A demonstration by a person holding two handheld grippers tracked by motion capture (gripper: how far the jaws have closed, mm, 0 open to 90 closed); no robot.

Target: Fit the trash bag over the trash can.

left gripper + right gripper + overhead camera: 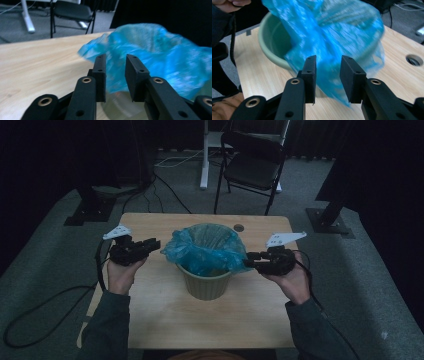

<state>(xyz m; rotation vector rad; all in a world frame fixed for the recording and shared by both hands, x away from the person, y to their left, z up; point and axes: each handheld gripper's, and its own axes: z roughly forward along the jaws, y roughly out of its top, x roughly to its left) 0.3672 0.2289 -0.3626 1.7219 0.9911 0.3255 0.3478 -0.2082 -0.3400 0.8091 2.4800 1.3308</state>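
While the pale green plastic bin (206,281) stands mid-tabletop (165,315), its thin blue plastic liner bag (202,250) draped over the rim lies between both grippers: left gripper (151,245) and right gripper (248,260) flank it equally near, fingers (100,75) spread, pinching nothing

Your left gripper (115,62) holds its black jaws parted, nothing pinched between them. Just beyond them the blue bag (160,55) billows, blurred, above the wooden table (37,65). A black chair (72,12) stands behind.
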